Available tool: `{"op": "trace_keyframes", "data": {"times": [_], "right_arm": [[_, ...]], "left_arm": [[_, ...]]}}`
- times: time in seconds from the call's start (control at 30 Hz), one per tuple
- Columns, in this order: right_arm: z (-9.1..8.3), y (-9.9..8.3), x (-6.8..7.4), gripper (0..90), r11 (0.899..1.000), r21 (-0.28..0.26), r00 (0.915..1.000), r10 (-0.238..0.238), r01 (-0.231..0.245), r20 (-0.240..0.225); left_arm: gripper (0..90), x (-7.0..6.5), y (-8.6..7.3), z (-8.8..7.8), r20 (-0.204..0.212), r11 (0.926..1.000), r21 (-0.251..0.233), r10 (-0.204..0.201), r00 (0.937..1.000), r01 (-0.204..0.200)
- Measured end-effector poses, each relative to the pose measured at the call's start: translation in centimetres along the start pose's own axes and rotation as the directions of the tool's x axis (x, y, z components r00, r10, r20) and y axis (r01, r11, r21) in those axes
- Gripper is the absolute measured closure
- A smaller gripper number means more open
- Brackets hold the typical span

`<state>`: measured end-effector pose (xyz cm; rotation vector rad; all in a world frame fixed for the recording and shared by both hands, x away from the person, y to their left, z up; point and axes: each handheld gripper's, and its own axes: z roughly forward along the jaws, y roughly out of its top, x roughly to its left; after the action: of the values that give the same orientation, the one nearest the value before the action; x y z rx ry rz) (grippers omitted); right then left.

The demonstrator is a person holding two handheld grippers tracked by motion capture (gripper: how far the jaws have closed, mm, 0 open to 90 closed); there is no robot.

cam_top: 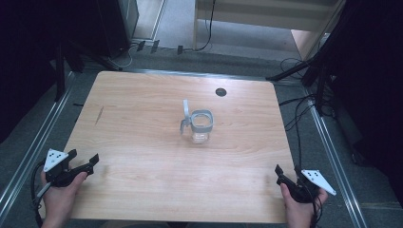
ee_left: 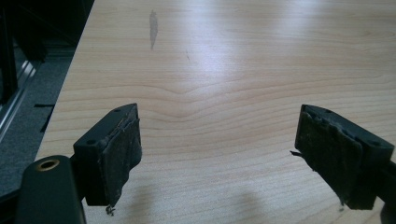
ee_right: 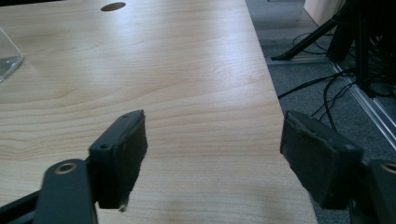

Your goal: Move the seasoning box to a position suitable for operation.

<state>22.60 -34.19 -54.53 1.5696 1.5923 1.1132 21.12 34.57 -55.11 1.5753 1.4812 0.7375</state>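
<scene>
Table: pale wood-grain top with rounded corners, a dark streak ahead of the left gripper, and a round cable hole far ahead of the right gripper. Both grippers: jaws spread wide, holding nothing, at the near corners. Clear jug with grey lid and handle: mid-table, well ahead and between them (no legible writing anywhere). Surround: grey carpet, metal rails, black stands, loose cables.

1. We count one worktop.
2. We count one clear jar, its lid open.
3. We count two tools: left tool, right tool.
4. We count two hands.
</scene>
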Motion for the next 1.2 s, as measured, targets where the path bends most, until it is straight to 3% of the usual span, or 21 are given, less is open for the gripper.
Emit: {"op": "trace_keyframes", "data": {"times": [0.13, 0.23, 0.3, 0.33, 0.37, 0.4, 0.47, 0.5, 0.53, 0.57, 0.6, 0.63, 0.67, 0.7, 0.77, 0.9, 1.03, 1.07, 1.1, 1.13, 1.2], "right_arm": [[-0.1, 0.0, -0.1, 20.1, 1.0, -0.001, 0.9999, 0.01, -0.01, -0.005], [0.1, 0.0, 0.0, 24.3, 1.0, 0.004, 0.9997, 0.016, -0.016, 0.019], [0.0, 0.3, 0.4, 39.4, 1.0, -0.013, 0.9999, 0.008, -0.008, 0.007], [0.0, 0.3, 0.4, 39.4, 1.0, -0.013, 0.9999, 0.008, -0.008, 0.007], [-0.1, 0.5, 0.7, 48.5, 1.0, -0.024, 1.0, 0.004, -0.004, -0.009], [-0.2, 1.2, 1.5, 67.5, 0.999, -0.043, 0.9972, 0.003, -0.006, -0.074], [0.0, 2.0, 2.5, 76.0, 0.999, -0.05, 0.9908, -0.02, 0.013, -0.134], [0.0, 2.0, 2.5, 76.0, 0.999, -0.05, 0.9908, -0.02, 0.013, -0.134], [0.6, 3.0, 4.2, 82.7, 0.997, -0.066, 0.9843, -0.059, 0.049, -0.166], [0.8, 3.4, 4.7, 85.8, 0.996, -0.067, 0.98, -0.063, 0.051, -0.189], [1.3, 3.8, 5.4, 90.0, 0.996, -0.065, 0.9738, -0.066, 0.053, -0.218], [1.3, 3.8, 5.4, 90.0, 0.996, -0.065, 0.9738, -0.066, 0.053, -0.218], [2.6, 4.6, 7.2, 90.0, 0.995, -0.065, 0.9566, -0.096, 0.081, -0.275], [2.6, 4.6, 7.2, 90.0, 0.995, -0.065, 0.9566, -0.096, 0.081, -0.275], [4.7, 5.6, 9.5, 90.0, 0.991, -0.065, 0.9361, -0.131, 0.116, -0.327], [6.7, 6.4, 11.0, 90.0, 0.989, -0.063, 0.9285, -0.147, 0.134, -0.341], [9.8, 8.2, 12.6, 90.0, 0.991, -0.059, 0.9177, -0.137, 0.124, -0.373], [10.4, 8.6, 12.9, 90.0, 0.99, -0.059, 0.9136, -0.14, 0.127, -0.382], [11.0, 8.9, 13.2, 90.0, 0.99, -0.058, 0.9119, -0.142, 0.129, -0.385], [11.5, 9.2, 13.6, 90.0, 0.988, -0.059, 0.908, -0.151, 0.139, -0.391], [12.0, 9.4, 13.9, 90.0, 0.988, -0.06, 0.9054, -0.157, 0.145, -0.394]], "left_arm": [[14.7, 0.0, 0.0, 0.0, -0.005, 1.0, 0.001, -0.005, 1.0, 0.005], [21.7, -0.1, 0.0, -0.1, -0.016, 1.0, -0.006, 0.005, 0.9999, -0.005], [31.0, -0.7, 0.0, -0.3, -0.036, 0.9983, -0.025, 0.051, 0.998, -0.052], [36.6, -0.7, 0.0, -0.3, -0.036, 0.9983, -0.025, 0.051, 0.998, -0.052], [36.6, -1.0, 0.0, -0.4, -0.029, 0.9966, -0.026, 0.078, 0.9966, -0.078], [51.0, -1.3, 0.0, -0.4, -0.024, 0.9948, -0.032, 0.096, 0.9951, -0.096], [61.9, -1.6, 0.1, -0.4, 0.019, 0.9953, -0.036, 0.091, 0.9957, -0.09], [61.9, -1.8, 0.4, -0.3, 0.054, 0.9966, -0.038, 0.075, 0.9958, -0.073], [73.7, -2.2, 0.7, -0.2, 0.083, 0.9977, -0.041, 0.057, 0.9949, -0.054], [76.9, -2.9, 1.2, 0.1, 0.127, 0.9984, -0.04, 0.044, 0.9909, -0.04], [81.3, -2.9, 1.2, 0.1, 0.127, 0.9984, -0.04, 0.044, 0.9909, -0.04], [81.3, -3.5, 1.4, 0.4, 0.146, 0.9987, -0.037, 0.039, 0.9885, -0.034], [87.3, -4.8, 1.9, 1.0, 0.187, 0.9991, -0.026, 0.038, 0.9816, -0.034], [89.0, -4.8, 1.9, 1.0, 0.187, 0.9991, -0.026, 0.038, 0.9816, -0.034], [90.0, -7.0, 2.4, 1.9, 0.232, 0.9981, -0.017, 0.062, 0.9707, -0.06], [90.0, -9.3, 3.2, 2.8, 0.251, 0.9963, -0.04, 0.084, 0.9644, -0.076], [90.0, -12.7, 4.1, 4.7, 0.315, 0.9937, -0.035, 0.112, 0.9424, -0.106], [90.0, -14.4, 4.3, 5.8, 0.341, 0.9919, -0.034, 0.126, 0.9315, -0.122], [90.0, -14.4, 4.3, 5.8, 0.341, 0.9919, -0.034, 0.126, 0.9315, -0.122], [90.0, -16.1, 4.5, 7.0, 0.364, 0.9898, -0.028, 0.14, 0.9208, -0.14], [90.0, -16.9, 4.5, 7.5, 0.375, 0.9894, -0.025, 0.142, 0.9161, -0.143]]}}
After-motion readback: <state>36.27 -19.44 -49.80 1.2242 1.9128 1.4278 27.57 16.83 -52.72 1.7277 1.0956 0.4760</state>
